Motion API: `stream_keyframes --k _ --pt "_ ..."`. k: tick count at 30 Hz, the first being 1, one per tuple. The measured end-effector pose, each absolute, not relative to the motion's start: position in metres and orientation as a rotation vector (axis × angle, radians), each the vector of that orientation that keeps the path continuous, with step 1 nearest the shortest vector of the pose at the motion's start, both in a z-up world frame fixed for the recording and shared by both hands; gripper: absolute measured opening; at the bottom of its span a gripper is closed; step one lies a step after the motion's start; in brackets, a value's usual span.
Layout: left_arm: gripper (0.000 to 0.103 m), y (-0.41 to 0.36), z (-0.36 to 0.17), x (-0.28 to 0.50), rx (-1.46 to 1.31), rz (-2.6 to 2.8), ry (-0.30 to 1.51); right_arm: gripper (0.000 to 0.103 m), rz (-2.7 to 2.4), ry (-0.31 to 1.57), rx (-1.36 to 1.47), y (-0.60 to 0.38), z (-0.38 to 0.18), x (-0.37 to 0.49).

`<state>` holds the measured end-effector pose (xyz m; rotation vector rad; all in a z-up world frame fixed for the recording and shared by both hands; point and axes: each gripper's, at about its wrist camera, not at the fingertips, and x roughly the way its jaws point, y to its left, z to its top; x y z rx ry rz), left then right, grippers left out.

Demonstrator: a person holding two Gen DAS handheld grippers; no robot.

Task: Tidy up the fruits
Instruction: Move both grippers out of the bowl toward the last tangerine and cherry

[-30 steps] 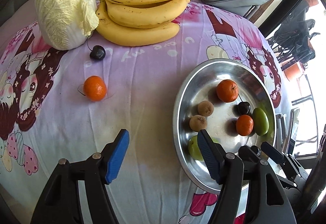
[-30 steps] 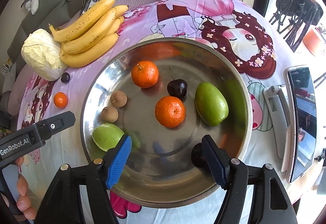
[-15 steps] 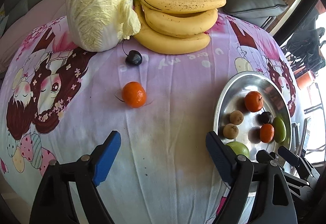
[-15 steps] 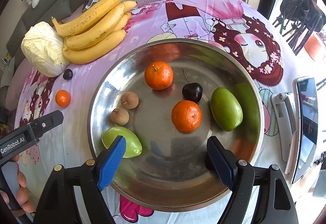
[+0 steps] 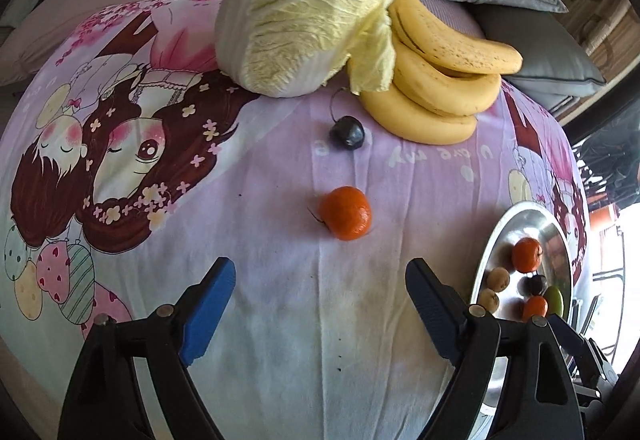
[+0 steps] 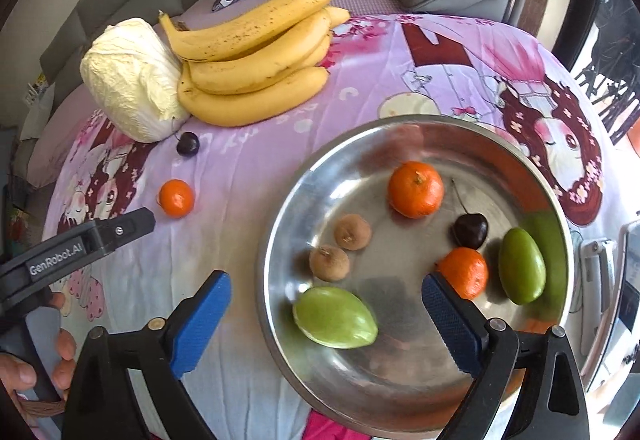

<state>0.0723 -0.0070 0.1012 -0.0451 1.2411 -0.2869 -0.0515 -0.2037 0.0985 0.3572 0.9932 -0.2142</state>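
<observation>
The left gripper (image 5: 320,304) stands wide, its jaws having just been opening, with nothing between them. The loose tangerine (image 5: 346,213) lies on the printed cloth (image 5: 260,320) just ahead. Beyond it are a dark cherry (image 5: 347,133), a cabbage (image 5: 304,4) and bananas (image 5: 436,80).

Procedure: centre the tangerine between the blue pads, descend until they straddle its widest part, and close gently to prevent rolling.

The right gripper (image 6: 326,320) has also just been opening and holds nothing, above the steel bowl (image 6: 280,240).

Only the right wrist view shows the bowl's full contents and the person's hand (image 6: 40,360) on the left tool. Only the left wrist view shows how the tangerine lines up with the jaws.
</observation>
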Motion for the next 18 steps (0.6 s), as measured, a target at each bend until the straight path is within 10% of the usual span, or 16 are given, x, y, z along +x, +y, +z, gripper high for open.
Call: stream_keyframes --k 11,18 --pt "0.086 -0.005 0.083 0.101 -0.087 -0.291 1.286 0.098 -0.118 0.943 0.381 -0.194 0.117 0.012" --pt "0.068 -0.02 0.061 0.116 -0.093 -0.328 1.339 0.095 -0.076 0.969 0.383 -0.19 0.111 0.043"
